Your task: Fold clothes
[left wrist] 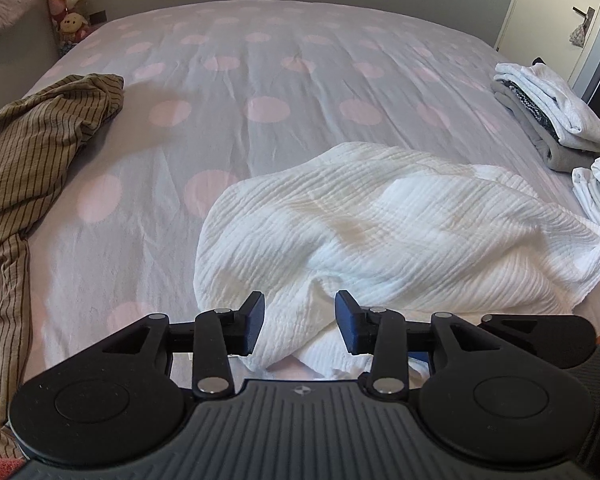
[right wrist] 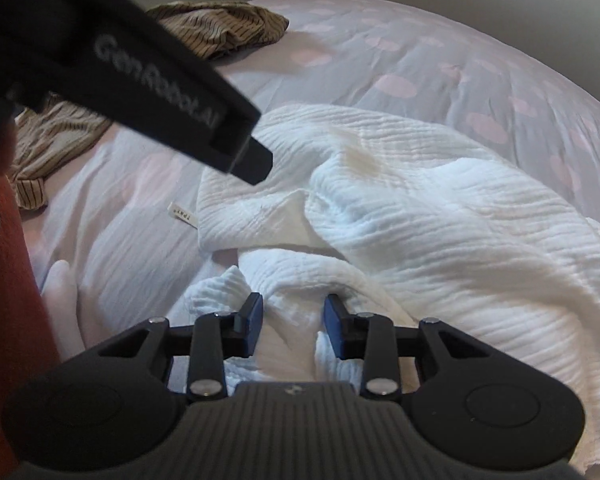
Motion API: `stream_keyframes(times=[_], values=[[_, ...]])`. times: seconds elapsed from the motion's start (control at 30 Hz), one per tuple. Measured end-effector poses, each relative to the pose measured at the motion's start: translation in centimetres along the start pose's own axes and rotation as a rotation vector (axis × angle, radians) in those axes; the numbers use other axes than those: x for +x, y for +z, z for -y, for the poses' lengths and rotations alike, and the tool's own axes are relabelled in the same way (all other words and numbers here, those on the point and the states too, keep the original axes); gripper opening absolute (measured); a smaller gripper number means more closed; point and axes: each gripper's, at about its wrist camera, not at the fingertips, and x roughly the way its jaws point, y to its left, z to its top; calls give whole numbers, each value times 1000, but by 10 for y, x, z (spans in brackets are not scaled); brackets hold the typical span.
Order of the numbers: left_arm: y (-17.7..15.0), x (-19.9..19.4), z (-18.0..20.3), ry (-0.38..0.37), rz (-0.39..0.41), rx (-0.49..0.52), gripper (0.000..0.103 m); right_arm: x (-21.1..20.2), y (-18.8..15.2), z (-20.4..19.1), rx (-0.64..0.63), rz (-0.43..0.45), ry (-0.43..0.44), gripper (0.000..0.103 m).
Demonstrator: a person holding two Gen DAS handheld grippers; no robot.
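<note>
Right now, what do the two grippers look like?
Left gripper: matte black linkages, silver pivot pins, round side discs, ribbed grey top, dark blue textured fingers. Right gripper is the same build. The left's body shows grey "GenRobot.AI" lettering in the right wrist view.

left hand-held gripper [left wrist: 300, 322]: jaws apart, over white muslin cloth [left wrist: 380, 224] | striped garment [left wrist: 32, 160] left | folded stack [left wrist: 548, 116] right

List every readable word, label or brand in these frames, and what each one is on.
"GenRobot.AI": grey lettering on the black body of the left claw, seen from the right wrist view.
Small tag at the white muslin cloth edge: printed, too small to read.
Logo mark on the right claw housing: no letters.
</note>
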Motion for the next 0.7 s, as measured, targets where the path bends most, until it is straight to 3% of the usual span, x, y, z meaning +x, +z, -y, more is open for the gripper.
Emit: stream_keyframes(times=[0.07,0.17,0.43,0.7], values=[[0,0,-1,-6,1,-2,38,9,-3,0,3,-28,0,37],[0,1,-1,-15,1,-3,39,8,-5,2,19,-26,0,2],[0,-4,-3,-11,16,-19,40,-64,-1,35,115,156,-70,1],[1,-12,9,-23,34,3,40,-120,-12,108,206,235,-276,1]])
